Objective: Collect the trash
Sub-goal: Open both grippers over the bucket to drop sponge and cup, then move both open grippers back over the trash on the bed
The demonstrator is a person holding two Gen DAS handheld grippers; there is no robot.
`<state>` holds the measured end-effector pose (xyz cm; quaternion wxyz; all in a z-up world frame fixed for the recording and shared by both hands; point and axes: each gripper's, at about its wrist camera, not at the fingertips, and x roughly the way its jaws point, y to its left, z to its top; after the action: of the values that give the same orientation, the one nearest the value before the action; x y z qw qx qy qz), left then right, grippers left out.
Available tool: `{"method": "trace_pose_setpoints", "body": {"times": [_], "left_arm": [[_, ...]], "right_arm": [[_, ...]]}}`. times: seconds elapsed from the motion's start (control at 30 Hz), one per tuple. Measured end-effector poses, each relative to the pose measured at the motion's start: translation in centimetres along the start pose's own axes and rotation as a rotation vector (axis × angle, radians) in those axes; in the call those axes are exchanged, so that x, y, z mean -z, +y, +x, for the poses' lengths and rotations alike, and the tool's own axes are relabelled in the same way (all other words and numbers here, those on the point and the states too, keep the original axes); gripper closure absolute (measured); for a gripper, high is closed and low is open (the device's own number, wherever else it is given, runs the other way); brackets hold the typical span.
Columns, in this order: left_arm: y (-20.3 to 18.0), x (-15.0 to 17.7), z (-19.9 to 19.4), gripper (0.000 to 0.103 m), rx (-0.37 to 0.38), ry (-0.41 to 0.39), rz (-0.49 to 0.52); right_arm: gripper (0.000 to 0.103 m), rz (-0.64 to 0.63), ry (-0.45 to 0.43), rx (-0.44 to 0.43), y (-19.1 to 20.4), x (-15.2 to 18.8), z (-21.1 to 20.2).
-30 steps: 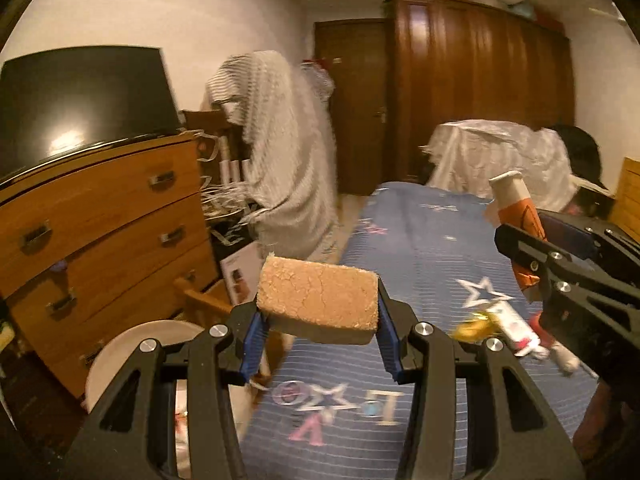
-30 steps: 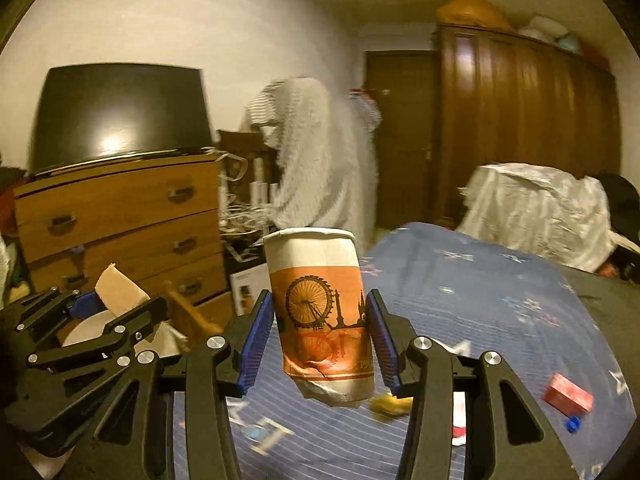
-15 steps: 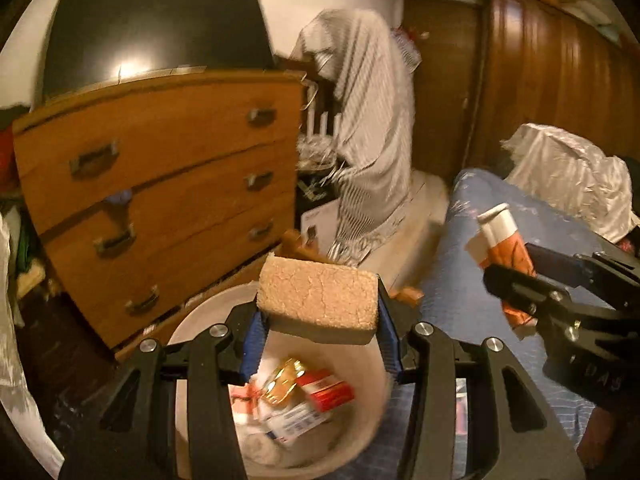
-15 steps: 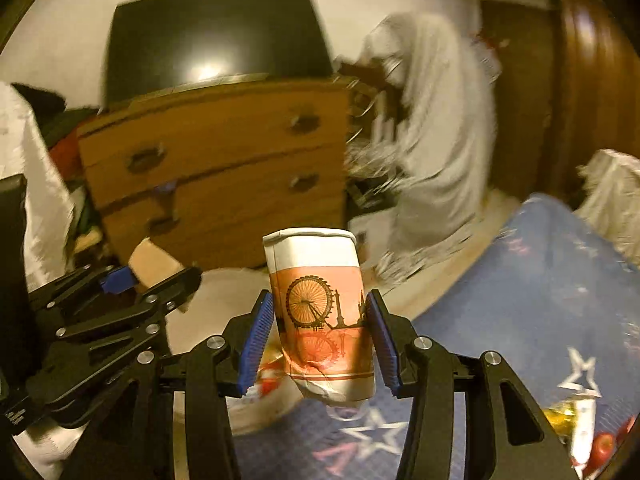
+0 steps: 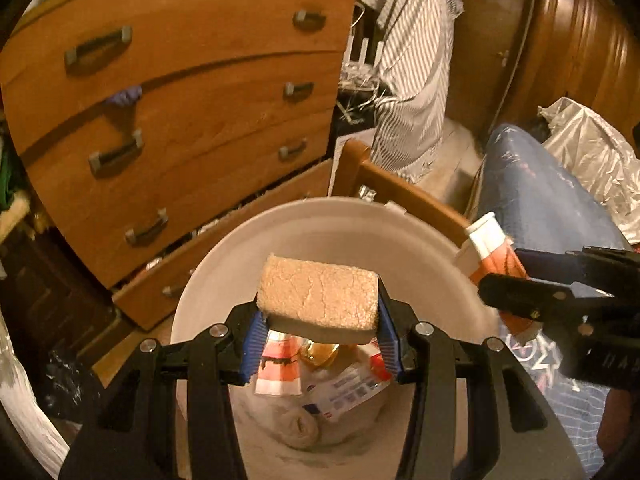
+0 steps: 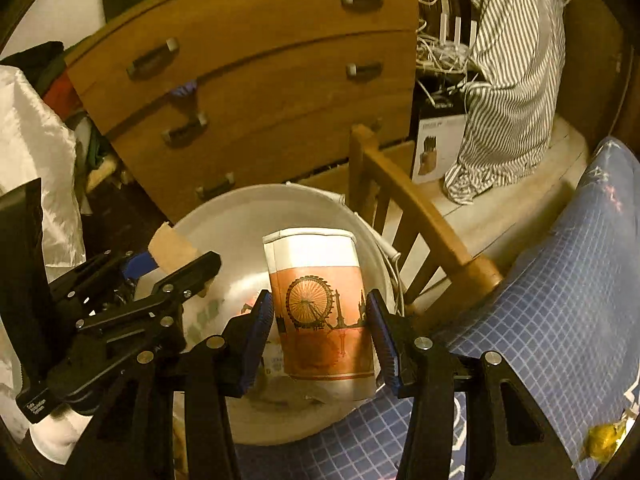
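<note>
My left gripper (image 5: 318,334) is shut on a tan sponge block (image 5: 318,300) and holds it above the white trash bin (image 5: 320,220). Wrappers and crumpled paper (image 5: 340,392) lie in the bin's bottom. My right gripper (image 6: 320,336) is shut on an orange and white paper cup (image 6: 320,300) with a ferris wheel print, above the bin's right side (image 6: 224,216). The cup also shows at the right of the left wrist view (image 5: 490,248). The left gripper with the sponge (image 6: 172,246) shows at the left of the right wrist view.
A wooden chest of drawers (image 5: 180,100) stands behind the bin. A wooden chair back (image 6: 412,208) is beside the bin. The blue bed cover (image 6: 560,280) lies to the right, with a yellow wrapper (image 6: 604,438) on it. A striped cloth (image 6: 516,60) hangs behind.
Both grippers have swung left and tilted down from over the bed to above the bin, still holding the sponge and the cup.
</note>
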<state>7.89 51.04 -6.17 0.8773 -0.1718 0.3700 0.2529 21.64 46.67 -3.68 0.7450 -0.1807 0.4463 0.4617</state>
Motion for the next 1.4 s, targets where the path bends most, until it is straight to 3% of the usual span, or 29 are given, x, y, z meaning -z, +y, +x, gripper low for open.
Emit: {"method": "trace_pose_setpoints", "body": {"times": [0.33, 0.4, 0.43, 0.47, 0.93, 1.13, 1.4], "left_arm": [[1.1, 0.2, 1.2, 0.056, -0.01, 0.019, -0.009], [1.3, 0.1, 1.3, 0.054, -0.026, 0.028, -0.018], [1.5, 0.1, 1.4, 0.048, -0.029, 0.028, -0.023], [1.6, 0.1, 1.4, 0.045, -0.037, 0.027, -0.029], [0.9, 0.3, 1.0, 0.045, -0.043, 0.026, -0.014], [-2.8, 1.0, 0.5, 0.045, -0.002, 0.026, 0.045], [-15.3, 4.5, 0.8, 0.044, 0.188, 0.097, 0.246]], "right_arm": [[0.052, 0.005, 0.003, -0.019, -0.5, 0.9, 0.9], [0.045, 0.017, -0.007, -0.024, -0.8, 1.0, 0.7], [0.038, 0.023, -0.013, -0.03, -1.1, 1.0, 0.4], [0.037, 0.029, -0.019, -0.034, -1.2, 1.0, 0.2], [0.037, 0.068, -0.083, -0.046, -3.9, 3.2, -3.9], [0.037, 0.141, -0.187, -0.002, -8.6, 9.4, -9.9], [0.037, 0.326, -0.287, 0.13, -17.2, 25.0, -18.8]]}}
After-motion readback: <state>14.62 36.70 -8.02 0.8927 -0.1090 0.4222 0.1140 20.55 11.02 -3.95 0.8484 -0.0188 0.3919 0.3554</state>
